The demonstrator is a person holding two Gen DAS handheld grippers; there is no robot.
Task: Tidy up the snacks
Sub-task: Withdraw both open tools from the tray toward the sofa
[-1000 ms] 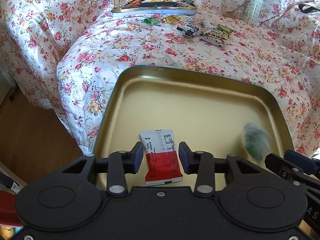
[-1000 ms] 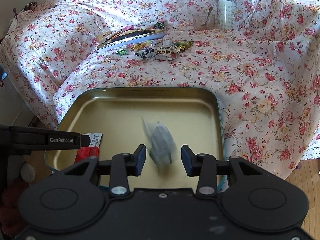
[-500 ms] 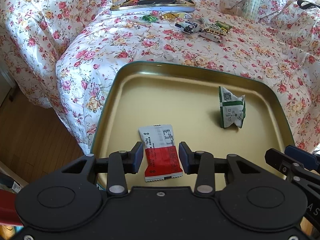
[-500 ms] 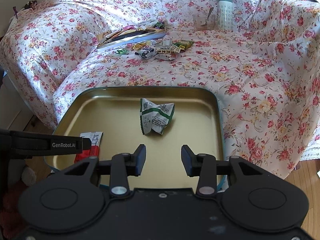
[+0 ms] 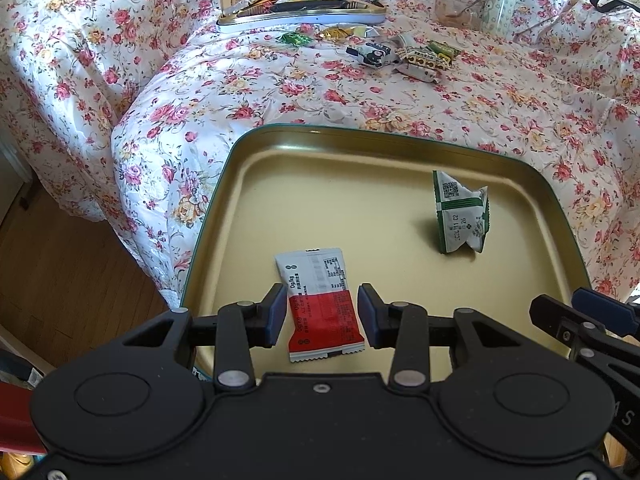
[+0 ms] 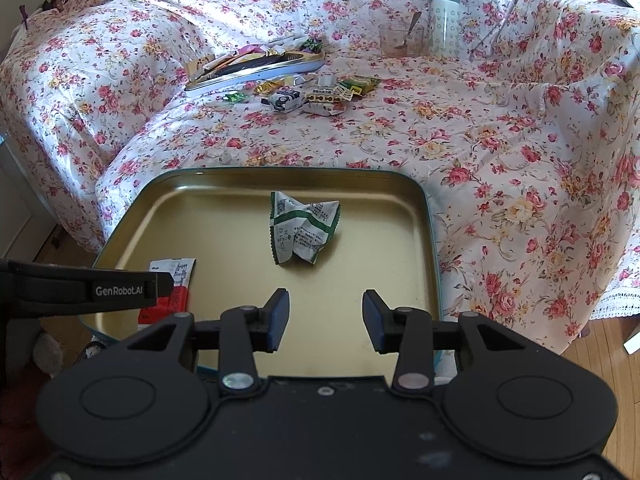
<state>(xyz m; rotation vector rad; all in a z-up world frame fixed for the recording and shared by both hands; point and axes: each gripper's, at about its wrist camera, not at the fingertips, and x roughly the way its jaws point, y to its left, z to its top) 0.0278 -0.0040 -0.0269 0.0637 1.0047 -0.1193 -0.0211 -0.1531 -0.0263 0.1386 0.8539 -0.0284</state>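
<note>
A gold tray [image 5: 360, 130] [image 6: 280, 170] with a green rim sits at the near edge of the flower-print cover. A red and white snack packet [image 5: 320, 304] [image 6: 176, 276] lies flat on its floor. My left gripper [image 5: 322, 314] hovers over it, open, one finger on each side, not gripping. A crumpled green and white packet [image 5: 462, 216] [image 6: 304, 228] rests in the tray's middle. My right gripper [image 6: 325, 318] is open and empty, just short of that packet. Its fingertips [image 5: 580, 316] show at the left wrist view's right edge.
At the back, a silver tin [image 5: 300, 12] [image 6: 256, 66] holds several snacks, and more loose packets [image 5: 400, 56] [image 6: 320, 96] lie in front of it. A glass with a spoon [image 6: 400, 38] and a bottle [image 6: 444, 16] stand further right. Wooden floor [image 5: 60, 260] lies to the left.
The green and white packet, a blur dropping from between my right gripper's fingers a second ago, now lies still in the tray. Both grippers have stayed put.
</note>
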